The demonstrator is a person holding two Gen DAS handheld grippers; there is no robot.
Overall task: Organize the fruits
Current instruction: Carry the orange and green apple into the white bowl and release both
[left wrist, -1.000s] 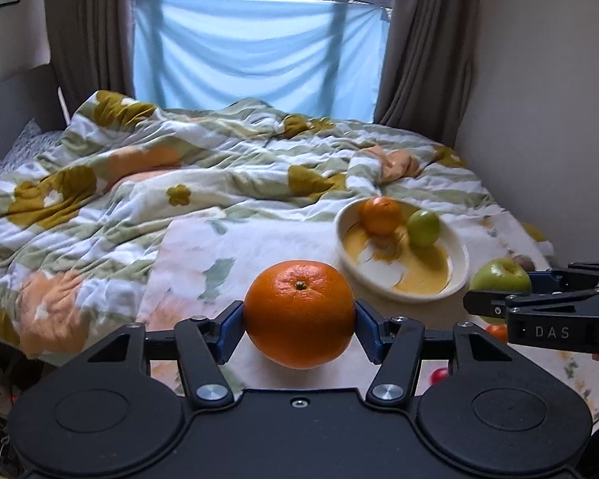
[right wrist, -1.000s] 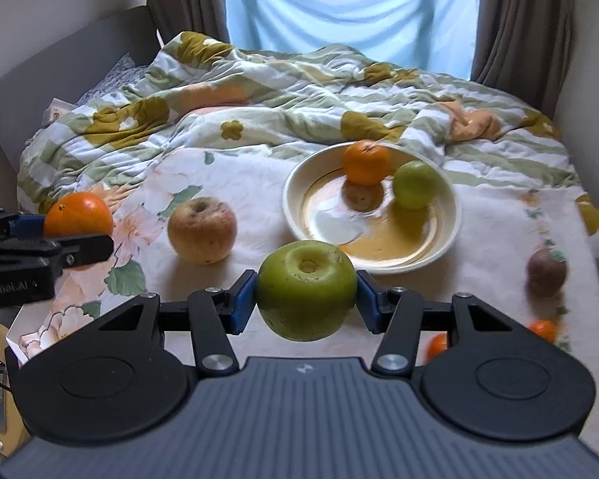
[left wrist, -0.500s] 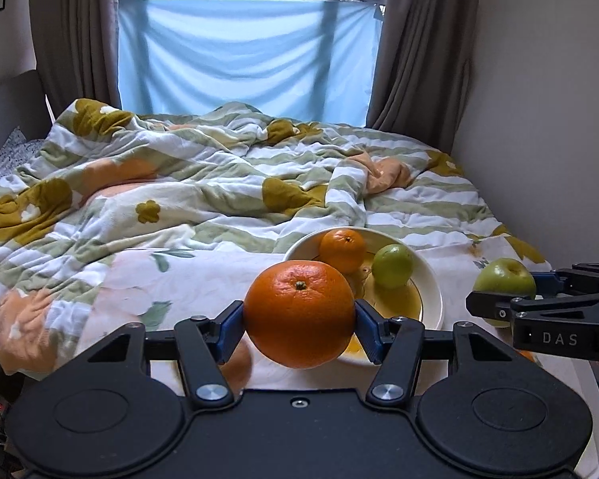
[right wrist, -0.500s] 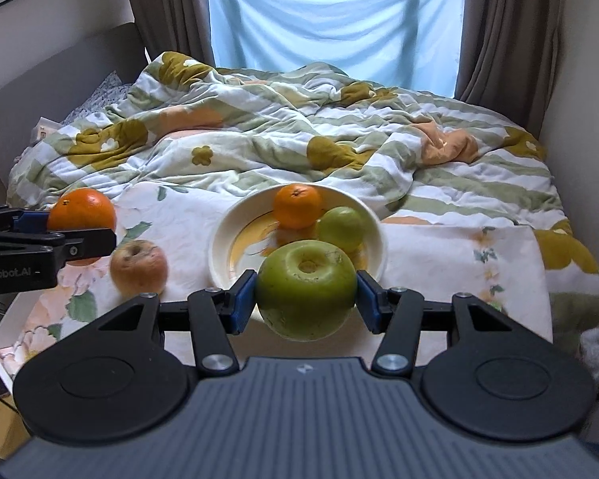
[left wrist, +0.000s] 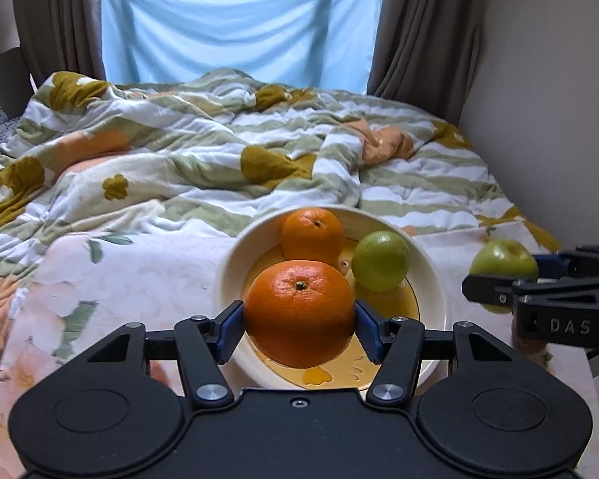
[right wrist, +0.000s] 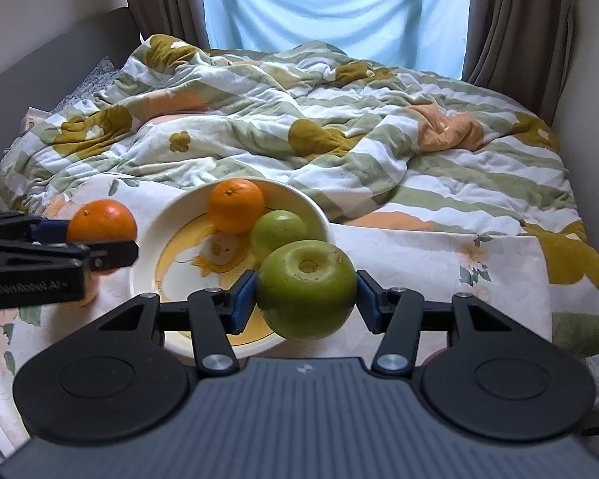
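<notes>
My left gripper (left wrist: 299, 315) is shut on a large orange (left wrist: 299, 313) and holds it over the near part of a cream bowl (left wrist: 229, 263). The bowl holds a smaller orange (left wrist: 312, 233) and a small green fruit (left wrist: 380, 266). My right gripper (right wrist: 306, 294) is shut on a green apple (right wrist: 306, 293), at the bowl's (right wrist: 311, 207) right front rim. The right gripper with its apple (left wrist: 503, 257) also shows in the left wrist view, right of the bowl. The left gripper with its orange (right wrist: 102, 221) shows at the bowl's left in the right wrist view.
The bowl stands on a floral cloth (left wrist: 112, 275) on a small table at the foot of a bed with a rumpled striped duvet (left wrist: 219, 139). A wall (left wrist: 559, 99) is close on the right. Curtains and a blue-covered window (left wrist: 239, 20) are behind.
Both grippers have moved forward towards the bowl with their fruits. The left orange now hangs over the bowl, and the right apple has reached its right front rim.
</notes>
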